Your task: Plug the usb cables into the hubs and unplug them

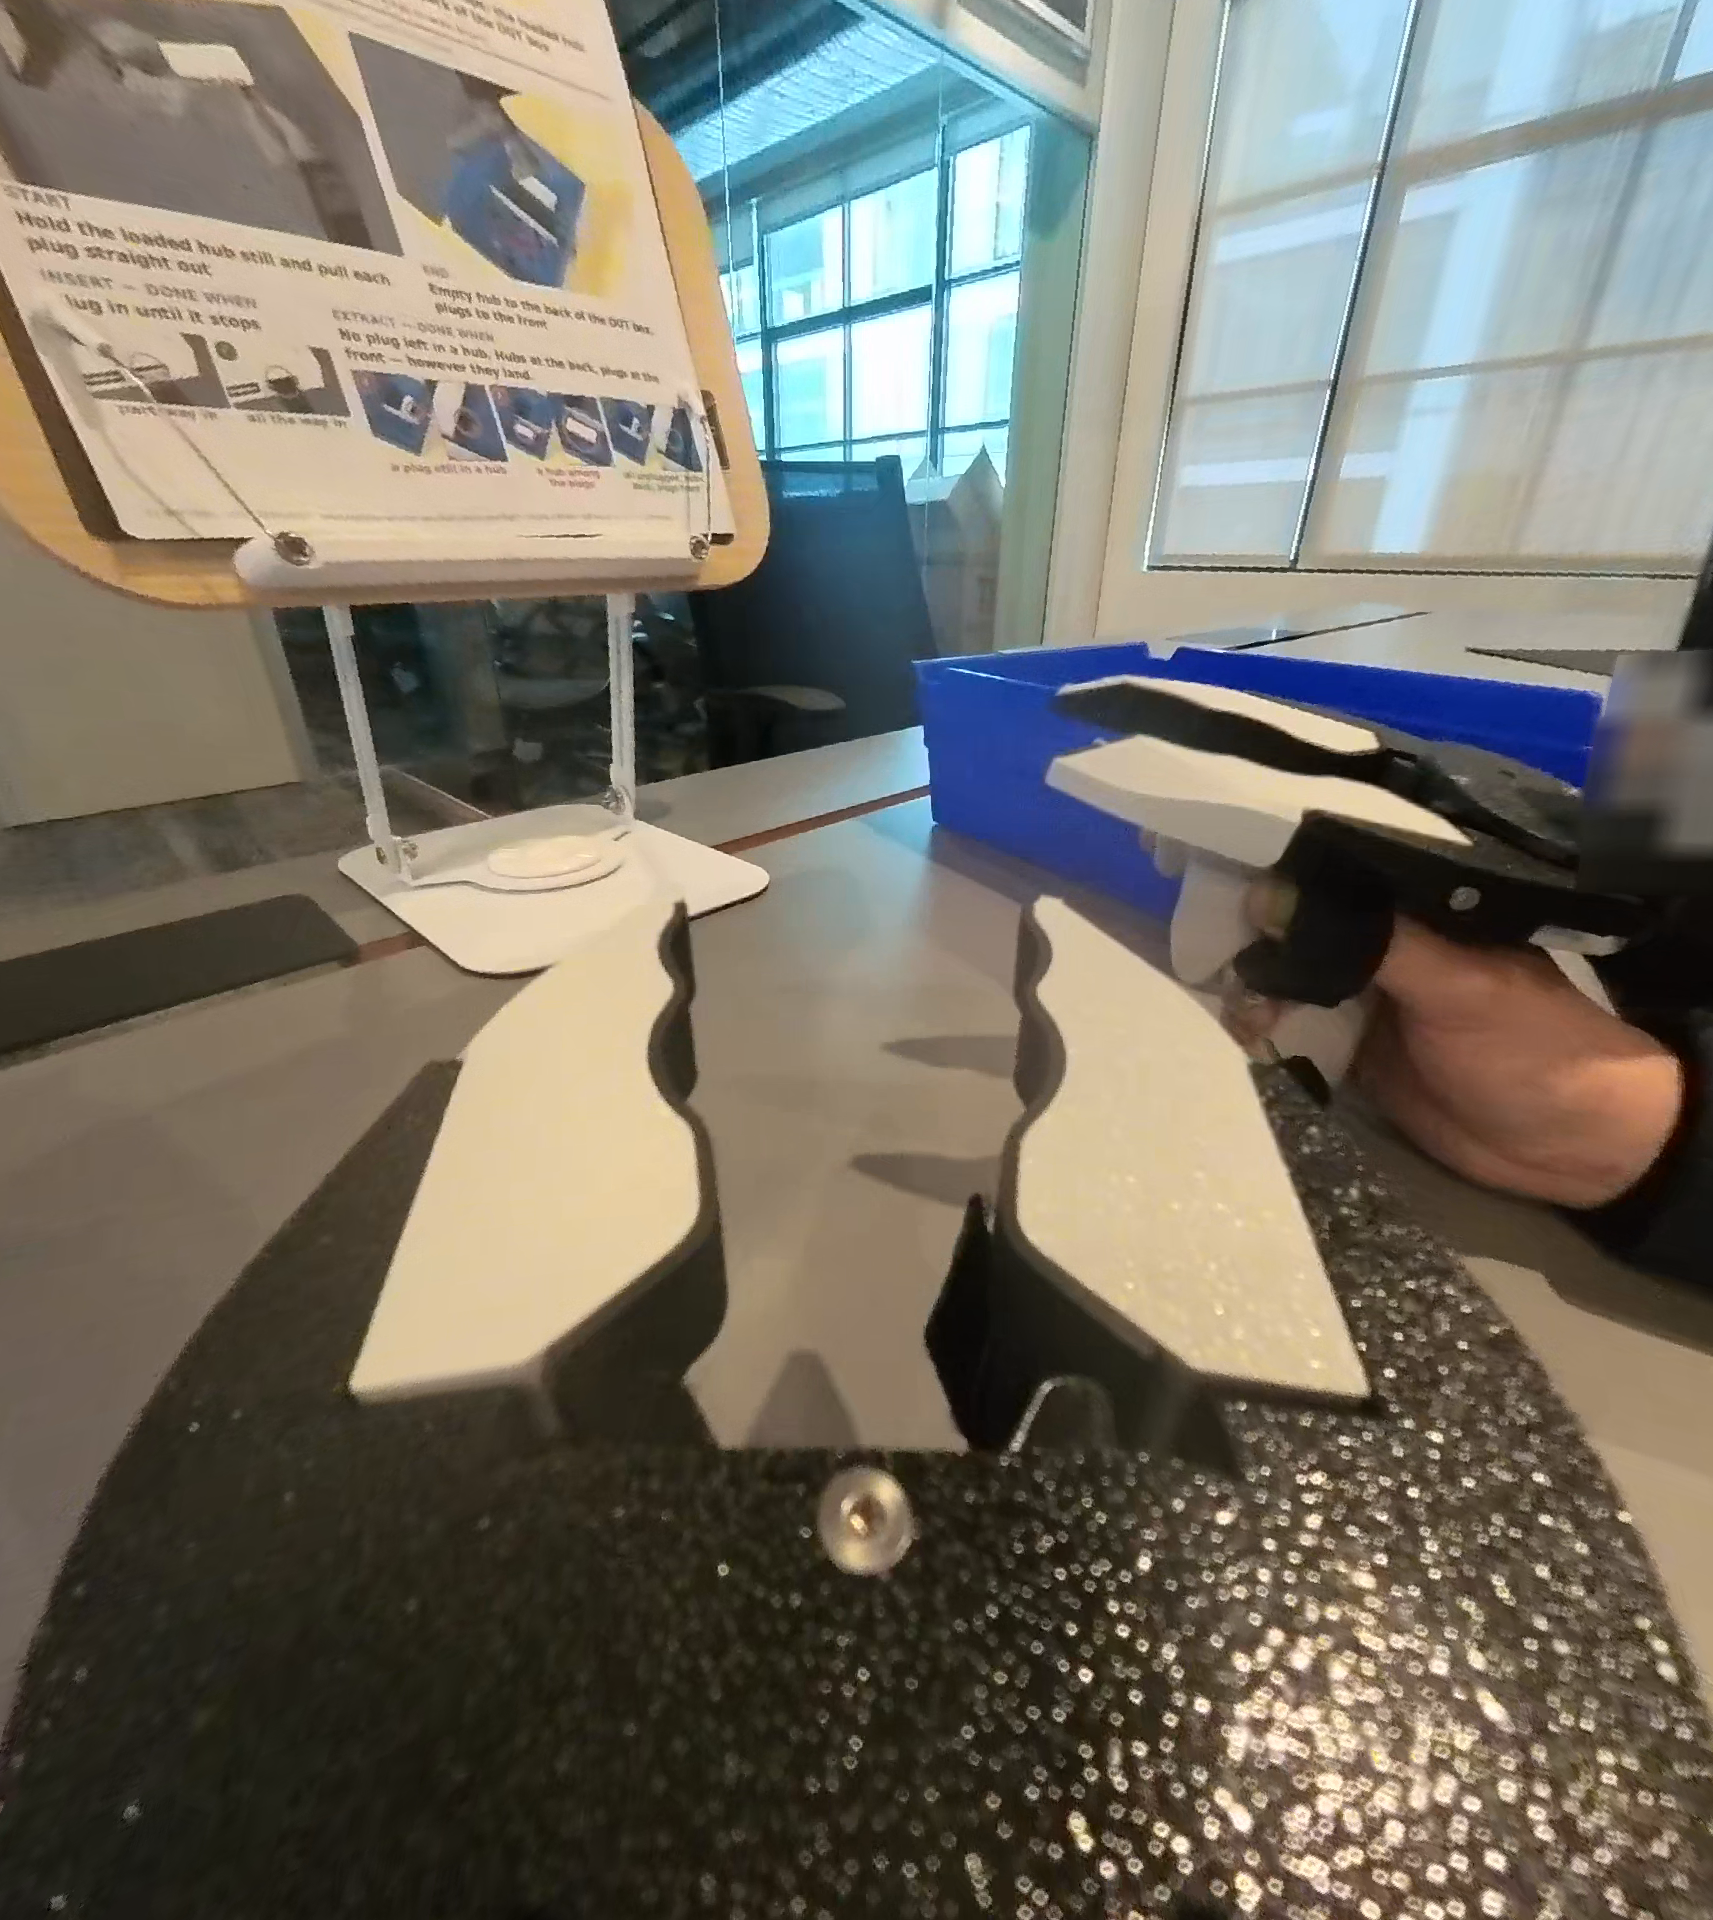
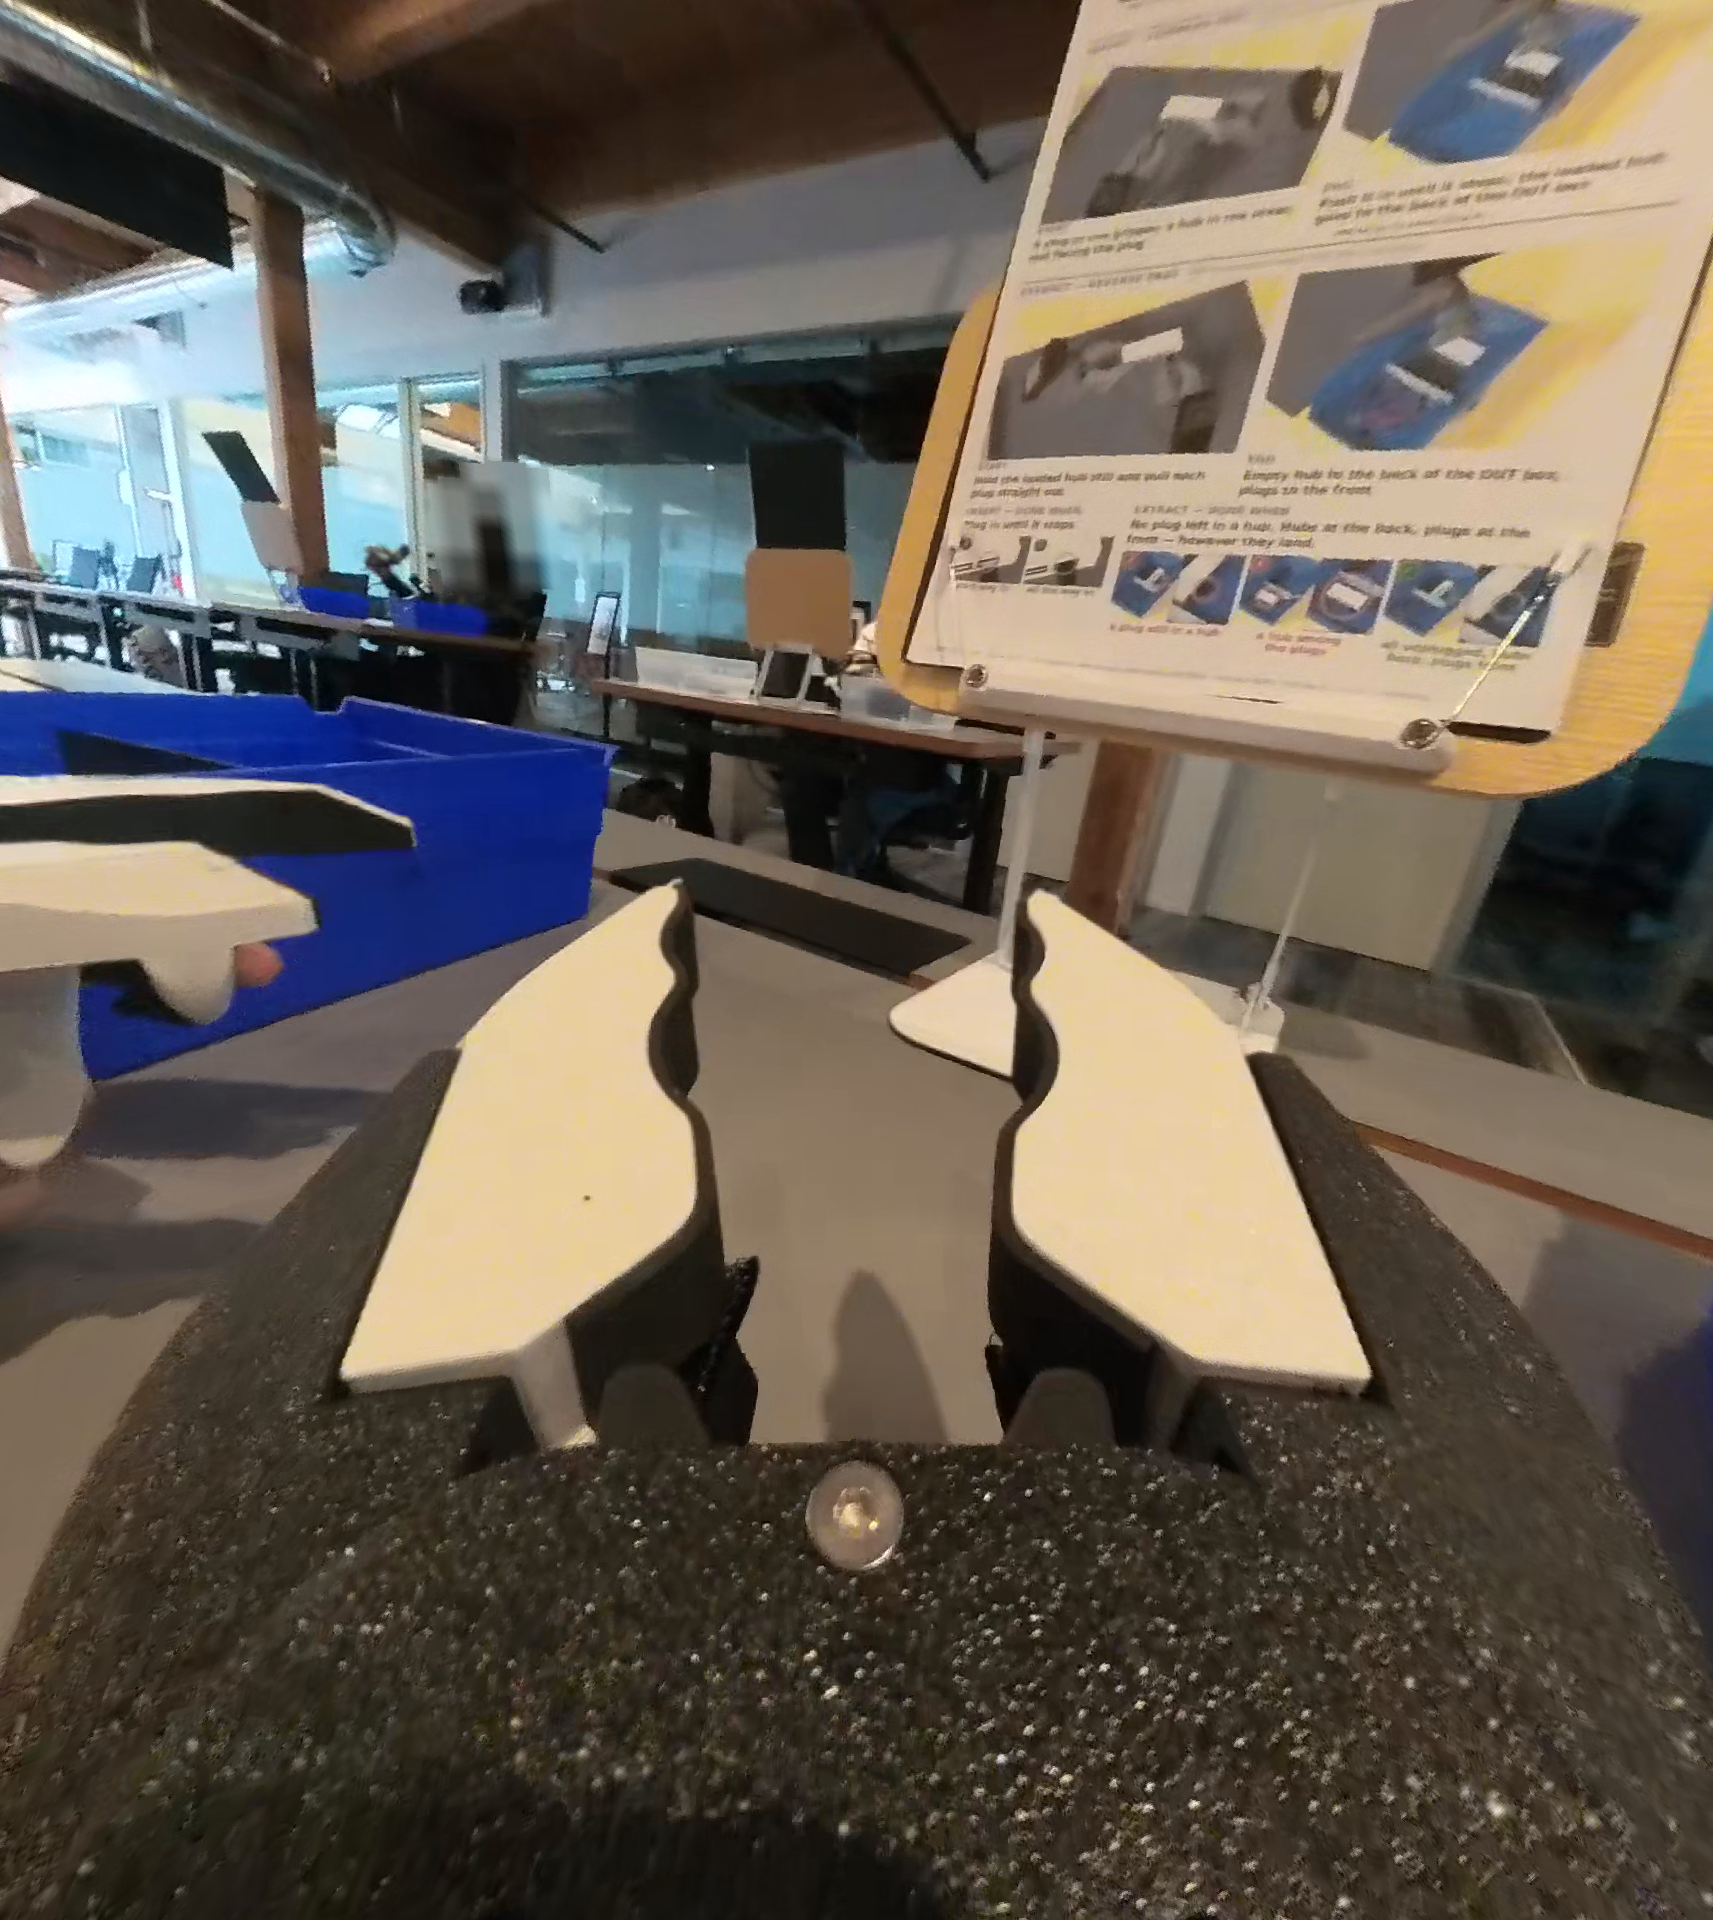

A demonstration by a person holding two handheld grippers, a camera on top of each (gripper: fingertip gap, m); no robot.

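Left wrist view: left hand-held gripper point(image 1: 857, 925) hovers low over the grey bench point(image 1: 208, 1195), fingers spread wide, nothing between them, only bare bench surface in the gap. Ahead and left stands an instruction sheet point(image 1: 332, 260) on a wooden board with a white stand point(image 1: 561, 883). To the right, the right hand-held gripper point(image 1: 1070, 738) enters sideways, gripped by a person's hand point(image 1: 1496, 1081) in a dark sleeve. Its fingers look parted with nothing between them. Behind it sits a blue bin point(image 1: 1018, 769) on the bench. No usb cables or hubs can be made out here; the bin's inside is hidden from this angle.

Right wrist view: right hand-held gripper point(image 2: 852, 914) also low over the bench point(image 2: 831, 1143), fingers wide apart and empty. Instruction sheet point(image 2: 1330, 364) on its stand sits ahead to the right. Left hand-held gripper point(image 2: 364, 862) shows at the left edge, fingers apart, nothing held, in front of the blue bin point(image 2: 478, 831). The bin's contents are not visible, so cable and hub locations cannot be told. A flat black strip point(image 2: 790, 914) lies on the bench beyond the fingertips.
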